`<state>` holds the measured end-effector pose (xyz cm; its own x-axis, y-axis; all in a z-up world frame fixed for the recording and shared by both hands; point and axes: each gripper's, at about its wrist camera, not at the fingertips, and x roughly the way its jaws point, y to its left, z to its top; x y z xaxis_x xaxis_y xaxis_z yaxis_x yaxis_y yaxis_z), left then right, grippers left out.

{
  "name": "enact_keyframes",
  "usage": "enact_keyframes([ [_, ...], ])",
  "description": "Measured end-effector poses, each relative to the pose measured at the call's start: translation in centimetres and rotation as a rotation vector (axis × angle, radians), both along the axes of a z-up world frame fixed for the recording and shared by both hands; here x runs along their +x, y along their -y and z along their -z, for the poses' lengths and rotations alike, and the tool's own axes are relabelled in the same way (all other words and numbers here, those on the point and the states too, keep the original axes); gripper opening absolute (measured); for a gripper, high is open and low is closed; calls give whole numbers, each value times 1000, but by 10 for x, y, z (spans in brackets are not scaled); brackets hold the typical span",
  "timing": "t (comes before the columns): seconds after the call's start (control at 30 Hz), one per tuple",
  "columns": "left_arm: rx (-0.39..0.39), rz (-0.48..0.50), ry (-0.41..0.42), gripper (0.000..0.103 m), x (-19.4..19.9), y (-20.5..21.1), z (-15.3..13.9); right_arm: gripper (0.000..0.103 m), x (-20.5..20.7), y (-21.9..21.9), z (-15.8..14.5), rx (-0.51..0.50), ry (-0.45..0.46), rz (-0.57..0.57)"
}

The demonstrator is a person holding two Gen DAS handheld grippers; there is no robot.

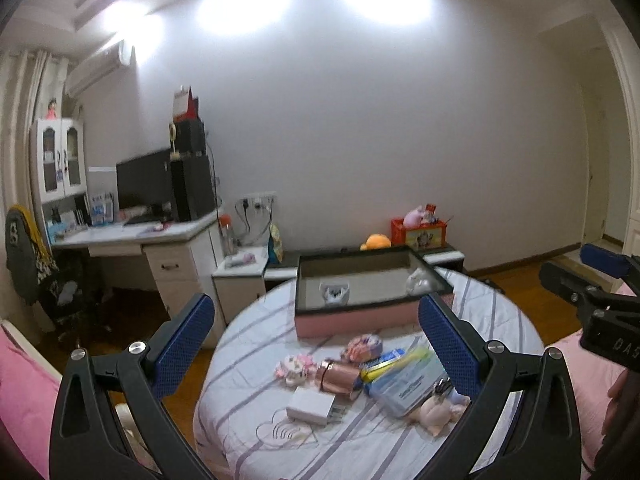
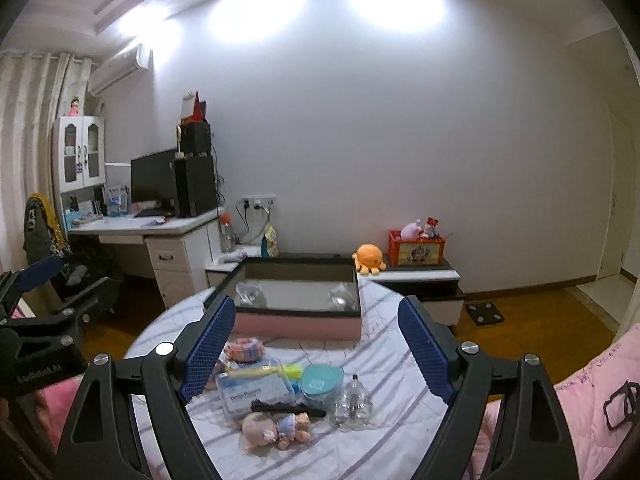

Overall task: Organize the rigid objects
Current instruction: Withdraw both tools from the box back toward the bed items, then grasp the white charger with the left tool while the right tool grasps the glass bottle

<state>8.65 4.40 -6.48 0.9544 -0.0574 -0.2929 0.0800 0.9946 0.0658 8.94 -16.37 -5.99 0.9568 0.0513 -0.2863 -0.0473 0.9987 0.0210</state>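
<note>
A round table (image 2: 384,360) with a striped white cloth fills the middle of both views. At its far side sits a big pink box (image 2: 298,326) with a dark rim, open on top. Two small clear or shiny things lie inside it, one in the left part and one in the right part.

The left gripper (image 1: 316,344) hangs above the near left of the table. Its two blue fingers (image 1: 184,344) are spread wide apart and hold nothing. The right gripper (image 2: 316,354) hangs above the near right of the table. Its blue fingers (image 2: 208,352) are spread wide too, with nothing between them.

The things to tidy lie in a bunch on the cloth, near the grippers and in front of the pink box. The biggest is a flat clear case (image 2: 256,394) with a blue label. A yellow and blue pack (image 1: 394,360) lies on its far edge. A shiny pink-gold cup (image 1: 338,376) lies on its side, just left of the case. A white block (image 1: 311,404) lies near that cup. A round teal tub (image 2: 322,380) stands at the right of the case. A clear little bottle (image 2: 352,402) stands just right of the tub. A black comb (image 2: 288,408) lies at the near edge of the case. A small doll (image 2: 276,430) lies just near the comb. Two more small pink toys (image 1: 294,366) lie on the left side of the bunch.
</note>
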Motion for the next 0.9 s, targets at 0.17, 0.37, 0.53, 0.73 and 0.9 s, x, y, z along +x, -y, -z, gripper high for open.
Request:
enact_keyframes([
  [0.17,-49,-14,-148,103,22,-23,40,85,14,3,32,-7,-90,9],
  [0.37,-71,-13,-292,103,41,-36,90,85,38,4,90,11,-264,-4],
  [0.53,-87,-36,-368,103,62,-44,119,85,48,15,110,25,-325,12],
  [0.73,-61,-20,-463,103,96,-38,149,85,64,30,120,26,-360,59],
  [0.9,-52,20,-527,103,118,-31,165,85,80,44,134,33,-410,92],
])
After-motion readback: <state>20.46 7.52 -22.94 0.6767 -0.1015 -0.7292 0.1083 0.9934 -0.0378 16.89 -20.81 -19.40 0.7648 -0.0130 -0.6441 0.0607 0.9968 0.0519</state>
